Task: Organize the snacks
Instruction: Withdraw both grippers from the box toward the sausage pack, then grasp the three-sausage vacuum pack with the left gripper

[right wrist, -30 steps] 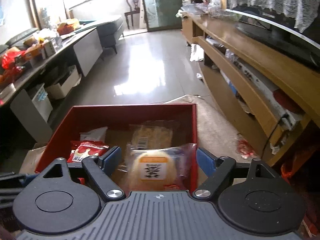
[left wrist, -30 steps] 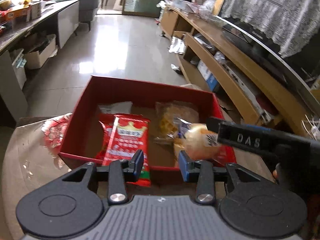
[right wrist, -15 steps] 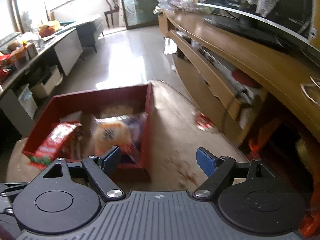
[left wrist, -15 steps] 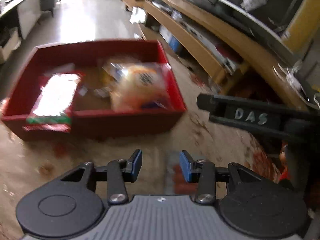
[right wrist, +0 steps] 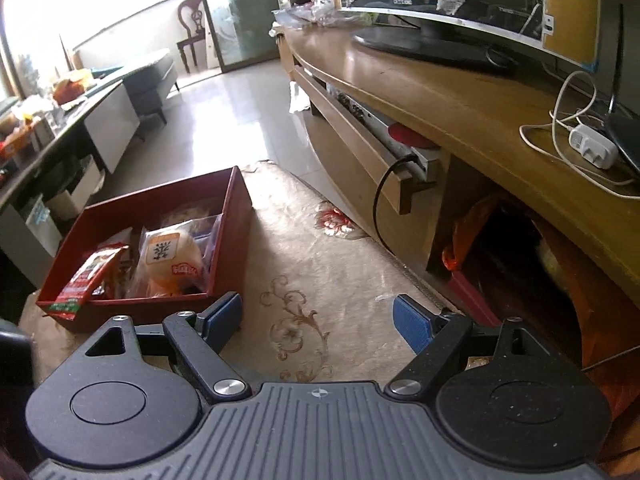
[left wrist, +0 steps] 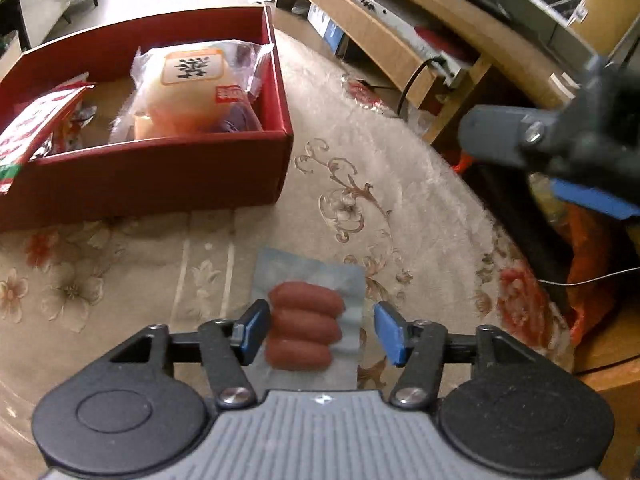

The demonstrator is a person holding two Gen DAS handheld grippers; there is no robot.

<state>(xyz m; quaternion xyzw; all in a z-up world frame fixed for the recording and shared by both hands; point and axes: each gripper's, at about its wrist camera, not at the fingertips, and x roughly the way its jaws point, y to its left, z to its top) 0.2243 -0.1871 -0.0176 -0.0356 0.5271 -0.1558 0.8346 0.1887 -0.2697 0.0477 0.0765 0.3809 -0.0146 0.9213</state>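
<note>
Since a second ago you have swung both grippers away from the red box (left wrist: 160, 168), and your left gripper (left wrist: 318, 334) now sits over a sausage packet (left wrist: 308, 320) that was not in view then.

Left wrist view: the jaws have just been opening and stand at a moderate width, with the clear packet of three small sausages lying flat on the patterned cloth (left wrist: 380, 184) of the worktop between them. The left pad sits right at the sausages' edge; the right pad is clear of them, over the film. Nothing is gripped yet. The box is up and to the left, well apart from the packet, with a wrapped bun (left wrist: 188, 92) inside against its right wall and a red snack pack (left wrist: 32, 128) at the left. Your right gripper (left wrist: 560, 160) shows blurred at the right edge.

To take the packet well, shift slightly right so the sausages are centred, go low enough that the pads bracket the sausages and not just the thin film, then close gently; the film looks slippery and could slide out.

Right wrist view: the right gripper (right wrist: 318, 322) has its jaws wide and empty, above bare cloth just right of the box. The packet is not visible here. Keep this hand aside so the path back to the box stays free.
</note>
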